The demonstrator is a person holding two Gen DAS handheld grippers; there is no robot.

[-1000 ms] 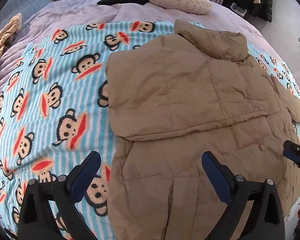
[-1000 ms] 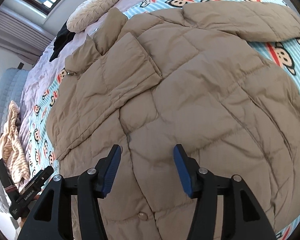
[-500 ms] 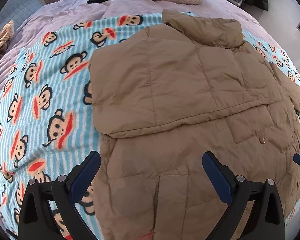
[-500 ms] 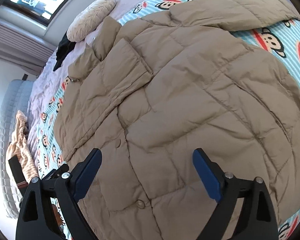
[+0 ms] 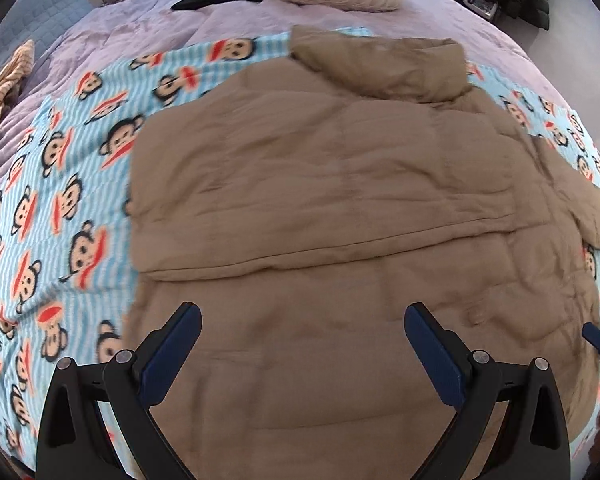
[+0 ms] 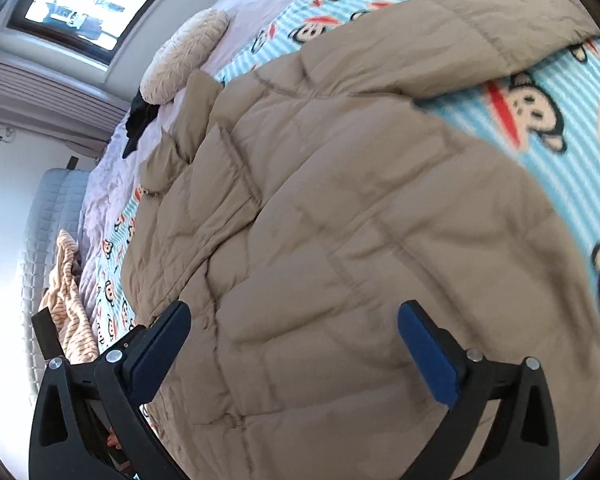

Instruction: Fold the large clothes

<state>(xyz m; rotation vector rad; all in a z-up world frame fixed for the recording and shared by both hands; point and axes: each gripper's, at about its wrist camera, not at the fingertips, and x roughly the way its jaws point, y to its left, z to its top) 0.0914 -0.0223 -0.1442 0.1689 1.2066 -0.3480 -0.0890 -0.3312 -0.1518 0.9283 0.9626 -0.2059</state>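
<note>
Jaws of left gripper (image 5: 302,344) apart, right gripper (image 6: 294,340) opening, above one tan jacket (image 5: 340,220).

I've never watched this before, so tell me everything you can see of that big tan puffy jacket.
The tan quilted puffer jacket looks soft and padded. It lies flat on the light-blue monkey-print blanket, stand-up collar toward the cream pillow. One sleeve is folded across its body; the other stretches out sideways. Small snap buttons show. Neither gripper holds it.
</note>
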